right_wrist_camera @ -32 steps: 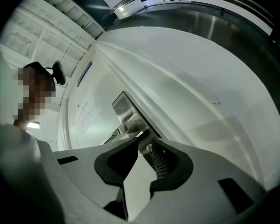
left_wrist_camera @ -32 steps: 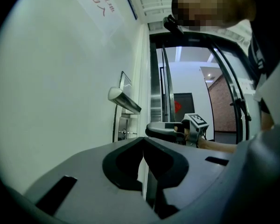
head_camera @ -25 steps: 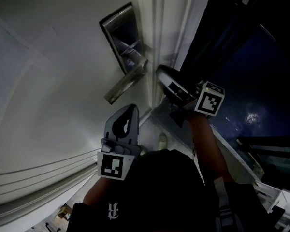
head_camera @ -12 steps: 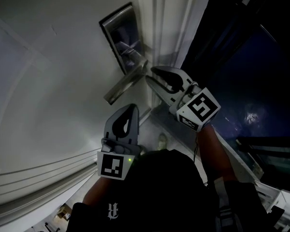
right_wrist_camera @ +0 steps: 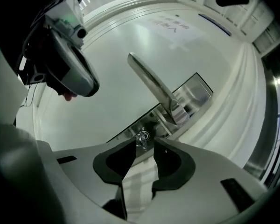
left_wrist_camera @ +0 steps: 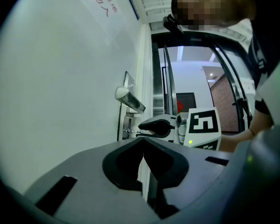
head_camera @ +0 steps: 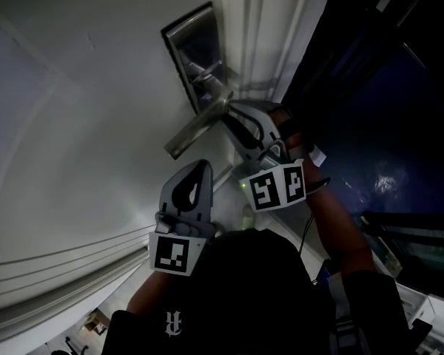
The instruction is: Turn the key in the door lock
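A silver lock plate [head_camera: 194, 50] on the white door [head_camera: 74, 124] carries a lever handle [head_camera: 198, 126]. The key [right_wrist_camera: 142, 137] sticks out of the plate under the lever [right_wrist_camera: 151, 85]. My right gripper [right_wrist_camera: 143, 147] is open, its jaws a short gap apart, with the key's head level with the tips and between them. In the head view the right gripper [head_camera: 231, 119] reaches up just under the lever. My left gripper [head_camera: 201, 166] hangs lower, shut on nothing, away from the lock. The left gripper view shows the key [left_wrist_camera: 129, 134] at the right gripper [left_wrist_camera: 141, 127].
The white door frame [head_camera: 255, 43] runs beside the lock plate. To its right is a dark opening with glass [head_camera: 377, 124]. The person's right forearm [head_camera: 340, 228] and dark clothing [head_camera: 244, 294] fill the lower part of the head view.
The right gripper has rolled about its axis and moved left and up, from beside the door edge to right under the lever at the key. The left gripper has stayed put.
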A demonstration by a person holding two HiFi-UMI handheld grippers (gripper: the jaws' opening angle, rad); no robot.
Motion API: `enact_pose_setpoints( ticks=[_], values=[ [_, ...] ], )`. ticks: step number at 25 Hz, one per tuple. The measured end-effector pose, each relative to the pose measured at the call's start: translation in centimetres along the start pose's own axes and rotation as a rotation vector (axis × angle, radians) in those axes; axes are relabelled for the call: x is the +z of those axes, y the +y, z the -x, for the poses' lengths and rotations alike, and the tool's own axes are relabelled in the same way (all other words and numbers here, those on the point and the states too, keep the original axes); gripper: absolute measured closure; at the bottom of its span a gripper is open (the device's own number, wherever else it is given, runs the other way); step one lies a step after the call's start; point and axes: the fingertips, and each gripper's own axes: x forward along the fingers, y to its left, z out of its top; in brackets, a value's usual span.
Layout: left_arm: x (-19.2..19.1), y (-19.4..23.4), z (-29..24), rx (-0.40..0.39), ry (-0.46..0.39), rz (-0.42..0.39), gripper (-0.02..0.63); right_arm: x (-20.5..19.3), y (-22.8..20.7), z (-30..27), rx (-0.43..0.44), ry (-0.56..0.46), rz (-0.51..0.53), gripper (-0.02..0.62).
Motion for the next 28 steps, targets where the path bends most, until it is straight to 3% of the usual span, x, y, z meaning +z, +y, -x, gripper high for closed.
enact_pose_setpoints(
  ticks=[5, 10, 13, 18, 28],
  values=[
    [-0.1, 0.3, 0.1, 0.007, 0.002, 0.004, 0.600, 0.0, 0.3, -1.0, -0.068, 0.023, 0.129, 0.499],
    [-0.2, 0.5, 0.1, 0.009, 0.003, 0.003, 0.600, -0.3, 0.4, -1.7, -0.098, 0.036, 0.130, 0.507],
    [-0.3, 0.6, 0.2, 0.011, 0.005, 0.005, 0.600, -0.2, 0.1, -1.7, -0.118, 0.031, 0.109, 0.549],
    [-0.3, 0.6, 0.1, 0.011, 0.004, 0.004, 0.600, -0.2, 0.0, -1.7, -0.116, 0.026, 0.061, 0.554],
    [-0.2, 0.4, 0.1, 0.012, 0.003, 0.003, 0.600, -0.3, -0.1, -1.7, -0.074, 0.014, -0.169, 0.554]
  ],
)
